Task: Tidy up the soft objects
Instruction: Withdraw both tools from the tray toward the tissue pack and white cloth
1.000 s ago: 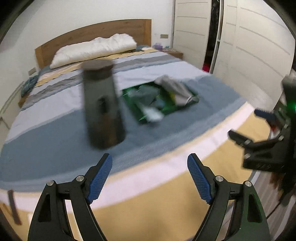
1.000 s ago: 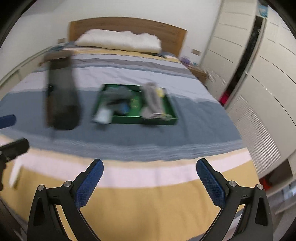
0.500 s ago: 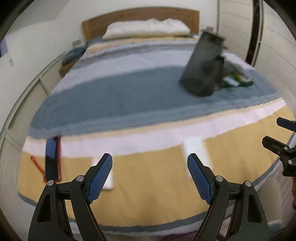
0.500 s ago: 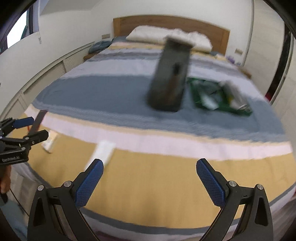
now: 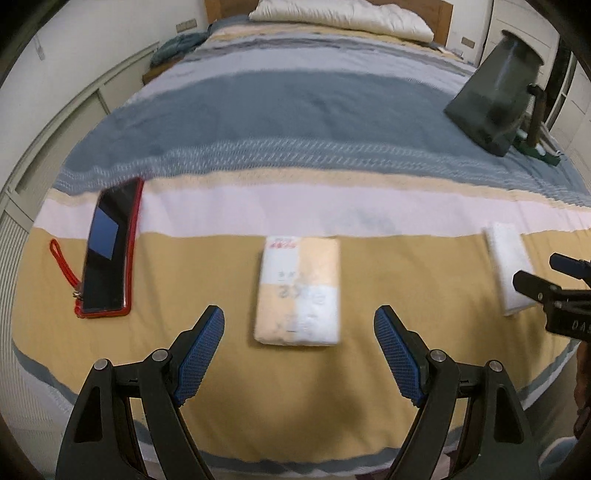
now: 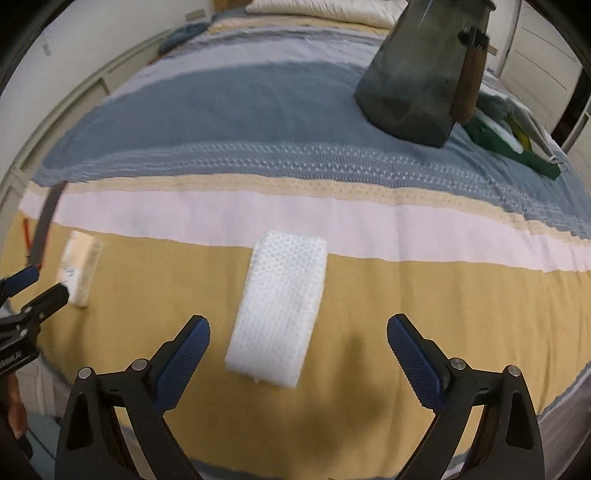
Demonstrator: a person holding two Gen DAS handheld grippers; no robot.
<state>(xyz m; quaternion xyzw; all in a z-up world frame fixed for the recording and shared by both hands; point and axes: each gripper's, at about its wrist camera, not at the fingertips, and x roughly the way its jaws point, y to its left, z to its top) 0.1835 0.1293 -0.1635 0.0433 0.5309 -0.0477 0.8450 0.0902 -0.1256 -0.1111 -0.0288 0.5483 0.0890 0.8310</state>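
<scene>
A soft tissue pack (image 5: 298, 291) in cream and white lies on the yellow band of the bedspread, just ahead of my open, empty left gripper (image 5: 298, 350). A white textured cloth pad (image 6: 280, 306) lies just ahead of my open, empty right gripper (image 6: 297, 354). The pad also shows at the right of the left wrist view (image 5: 509, 269), and the tissue pack at the left of the right wrist view (image 6: 79, 267). Each gripper shows at the edge of the other's view, the right one (image 5: 554, 280) and the left one (image 6: 29, 291).
A phone in a red case (image 5: 109, 254) lies left of the tissue pack. A dark grey bag-like container (image 6: 421, 70) stands on the blue band, with a green tray of items (image 6: 517, 144) behind it. Pillows (image 5: 343, 16) lie at the headboard.
Both grippers have swung left and dropped toward the near edge of the bed. The tissue pack and the white pad have come in close between the fingers. Both grippers stayed open.
</scene>
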